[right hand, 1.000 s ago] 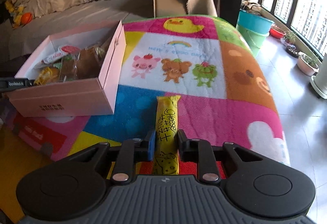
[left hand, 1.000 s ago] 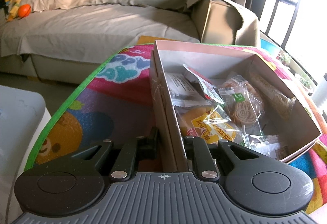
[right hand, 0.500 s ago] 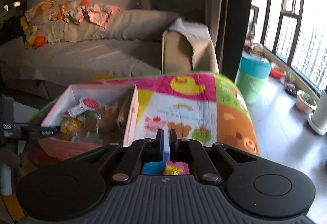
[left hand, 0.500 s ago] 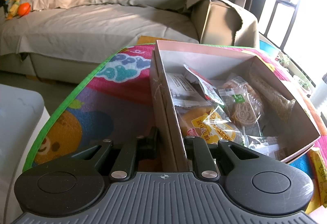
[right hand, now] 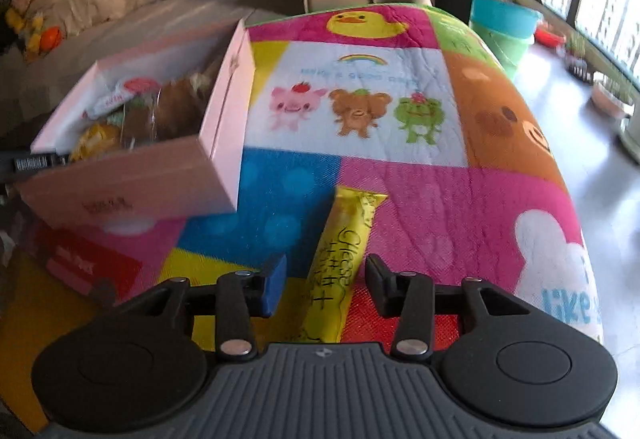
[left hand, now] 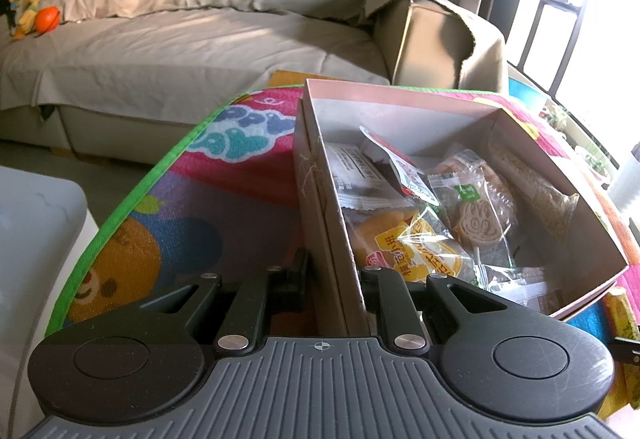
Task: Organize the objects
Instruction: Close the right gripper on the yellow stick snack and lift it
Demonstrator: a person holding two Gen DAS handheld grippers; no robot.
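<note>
While the left gripper (left hand: 332,279) clamps the pink box (left hand: 400,107) wall, the right gripper (right hand: 325,279) straddles a yellow cheese stick (right hand: 346,259)

Left wrist: fingers shut on the wall; snacks fill the box, sofa (left hand: 180,51) behind. Right wrist: jaws have just been opening, pads clear of the stick on the cartoon play mat (right hand: 420,191); an off-centre closure could crush or skid the slippery wrapper

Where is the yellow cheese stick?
In the right wrist view, the cheese stick lies on the colourful mat, between the open jaws of the right gripper, just right of the pink box.
</note>
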